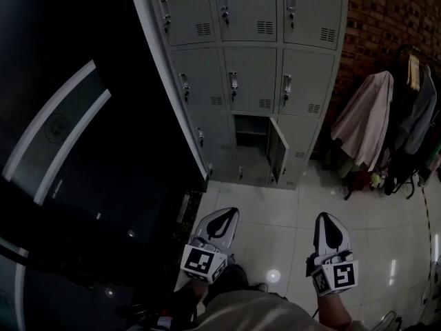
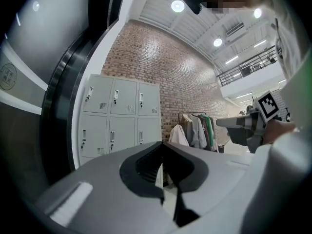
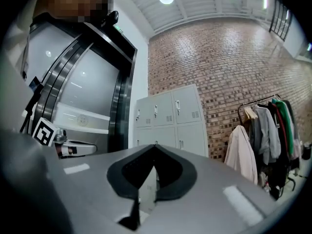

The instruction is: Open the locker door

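Note:
A grey bank of lockers (image 1: 251, 61) stands ahead against the wall, well beyond both grippers. In its lower middle column one door (image 1: 278, 149) hangs open to the right, showing a dark empty compartment (image 1: 249, 138); the other doors are closed. My left gripper (image 1: 231, 214) and right gripper (image 1: 325, 218) are held low over the tiled floor and point at the lockers, both shut with nothing between the jaws. The lockers (image 2: 122, 116) also show in the left gripper view past the shut left gripper (image 2: 162, 143), and the lockers (image 3: 168, 118) in the right gripper view past the shut right gripper (image 3: 155, 146).
A dark curved glass wall (image 1: 83, 150) runs along the left up to the lockers' side. A clothes rack with several coats (image 1: 386, 123) stands at the right against the brick wall (image 1: 386, 12). Glossy floor tiles (image 1: 275, 243) lie between me and the lockers.

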Motion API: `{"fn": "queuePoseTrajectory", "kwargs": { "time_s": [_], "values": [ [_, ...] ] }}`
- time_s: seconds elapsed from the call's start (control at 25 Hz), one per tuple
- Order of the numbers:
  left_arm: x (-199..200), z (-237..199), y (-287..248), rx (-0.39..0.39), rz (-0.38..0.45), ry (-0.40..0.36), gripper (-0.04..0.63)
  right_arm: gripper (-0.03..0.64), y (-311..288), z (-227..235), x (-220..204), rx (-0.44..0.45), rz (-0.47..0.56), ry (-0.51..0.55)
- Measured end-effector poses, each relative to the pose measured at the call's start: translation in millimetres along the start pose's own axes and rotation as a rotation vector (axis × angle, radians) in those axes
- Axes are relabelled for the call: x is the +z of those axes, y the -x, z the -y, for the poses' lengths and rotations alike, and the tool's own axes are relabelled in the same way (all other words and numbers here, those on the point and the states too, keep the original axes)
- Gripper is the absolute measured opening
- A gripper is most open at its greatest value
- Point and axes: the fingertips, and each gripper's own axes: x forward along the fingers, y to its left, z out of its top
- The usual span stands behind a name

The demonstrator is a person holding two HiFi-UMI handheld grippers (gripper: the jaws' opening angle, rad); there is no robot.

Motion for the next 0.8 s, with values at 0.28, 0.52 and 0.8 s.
{"fn": "queuePoseTrajectory", "kwargs": {
  "time_s": [0.28,0.52,0.8],
  "values": [
    [11,-5,45,0.033,-0.010,0.005,0.054,0.000,24,-29,9,0.015,-0.008,-0.010],
    [39,-8,72,0.029,0.024,-0.024,0.054,0.000,34,-60,15,0.010,-0.020,-0.035],
    [-21,-58,119,0.115,-0.064,-0.004,0.054,0.000,23,-94,-25,0.019,-0.042,-0.017]
  ]
}}
